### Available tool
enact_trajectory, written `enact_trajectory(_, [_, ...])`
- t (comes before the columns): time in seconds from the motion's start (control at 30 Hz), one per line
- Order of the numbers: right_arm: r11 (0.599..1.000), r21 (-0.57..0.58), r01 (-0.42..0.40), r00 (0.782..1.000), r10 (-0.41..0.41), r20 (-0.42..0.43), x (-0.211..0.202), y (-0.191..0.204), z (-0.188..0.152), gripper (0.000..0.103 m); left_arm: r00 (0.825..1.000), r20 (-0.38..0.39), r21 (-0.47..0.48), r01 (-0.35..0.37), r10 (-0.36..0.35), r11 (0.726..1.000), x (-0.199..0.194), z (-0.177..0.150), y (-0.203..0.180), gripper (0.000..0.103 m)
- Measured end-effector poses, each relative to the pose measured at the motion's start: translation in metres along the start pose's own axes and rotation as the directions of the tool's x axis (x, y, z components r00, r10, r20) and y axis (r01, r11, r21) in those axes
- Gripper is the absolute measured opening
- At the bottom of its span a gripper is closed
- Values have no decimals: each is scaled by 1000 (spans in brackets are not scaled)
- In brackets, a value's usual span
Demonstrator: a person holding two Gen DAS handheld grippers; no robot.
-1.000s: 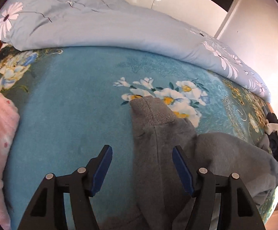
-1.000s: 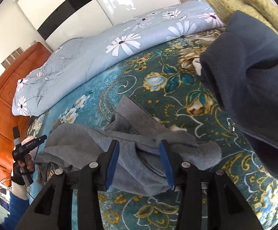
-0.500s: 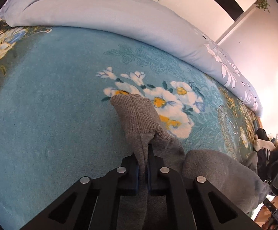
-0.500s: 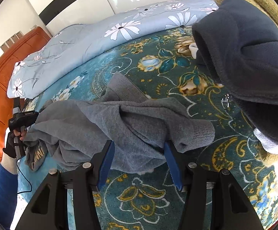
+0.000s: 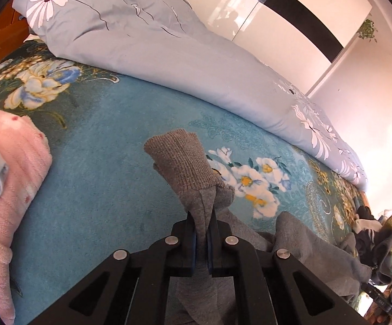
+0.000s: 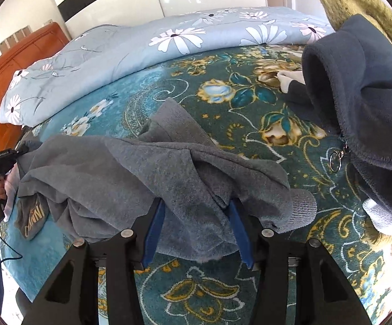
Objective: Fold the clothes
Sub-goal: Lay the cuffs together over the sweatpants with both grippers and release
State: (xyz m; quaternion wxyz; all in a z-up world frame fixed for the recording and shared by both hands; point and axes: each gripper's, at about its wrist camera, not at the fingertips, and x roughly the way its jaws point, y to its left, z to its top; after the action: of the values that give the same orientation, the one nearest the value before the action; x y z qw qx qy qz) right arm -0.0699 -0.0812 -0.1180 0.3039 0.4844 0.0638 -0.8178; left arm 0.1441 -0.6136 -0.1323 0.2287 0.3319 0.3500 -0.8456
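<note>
Left wrist view shows the left gripper (image 5: 201, 239) clamped on the grey sweatshirt (image 5: 193, 173) sleeve beside its ribbed cuff (image 5: 178, 157), while the right gripper (image 6: 196, 230) straddles its crumpled body with jaws apart, so spreading it flat likely needs a right-hand pinch.

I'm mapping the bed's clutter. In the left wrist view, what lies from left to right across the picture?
Pink garment → grey sweater's ribbed cuff, pinched in the left gripper → white flower print on the blanket → dark pile of clothes at the far right edge.

Both feeds look bright to me in daylight. On my left wrist view the wall (image 5: 363, 103) at right washes out pink-white. Fisheye bending curves the edges, corners go black, and focus stays fairly sharp.
</note>
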Motion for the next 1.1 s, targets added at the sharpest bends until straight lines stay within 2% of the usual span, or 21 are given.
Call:
enact_trajectory(0.03, [1000, 15, 11, 1000, -11, -5, 2, -1, 1, 38, 1000, 5, -5, -1, 1, 1000, -2, 1, 3, 6])
enact_trajectory(0.1, [1000, 21, 23, 1000, -23, -10, 3, 0, 2, 18, 1000, 19, -8, -7, 7, 1000, -6, 3, 7, 6])
enact_trajectory(0.17, [1000, 9, 22, 1000, -22, 17, -3, 4, 14, 8, 999, 41, -4, -16, 16, 1000, -12, 6, 9, 6])
enact_trajectory(0.27, [1000, -19, 19, 997, -17, 80, -18, 12, 39, 7, 995, 101, 7, -22, 21, 1000, -27, 16, 12, 6])
enact_trajectory(0.4, [998, -57, 17, 987, -8, 164, -38, 24, 72, 6, 979, 202, 14, -28, 25, 1000, -53, 40, 17, 6])
enact_trajectory(0.53, [995, -92, 38, 965, -13, 261, -42, 44, 133, 6, 955, 287, 2, -74, 70, 997, -66, 68, 22, 6])
enact_trajectory(0.57, [995, -92, 44, 962, -17, 272, -38, 47, 146, 6, 954, 282, -19, -94, 96, 995, -63, 74, 26, 6])
enact_trajectory(0.67, [998, -42, 53, 977, -43, 209, 6, 43, 159, 6, 963, 223, -86, -132, 148, 987, -41, 86, 41, 6])
enact_trajectory(0.83, [996, 41, 75, 992, -79, 98, 80, 37, 181, 6, 963, 106, -91, -240, 249, 966, 11, 77, 59, 6])
enact_trajectory(1.0, [988, 113, 104, 995, -103, -10, 150, 31, 201, 6, 957, 15, -88, -288, 290, 954, 44, 62, 71, 6])
enact_trajectory(1.1, [990, 100, 104, 995, -102, -17, 149, 30, 199, 7, 957, 2, -90, -290, 291, 953, 47, 59, 76, 9])
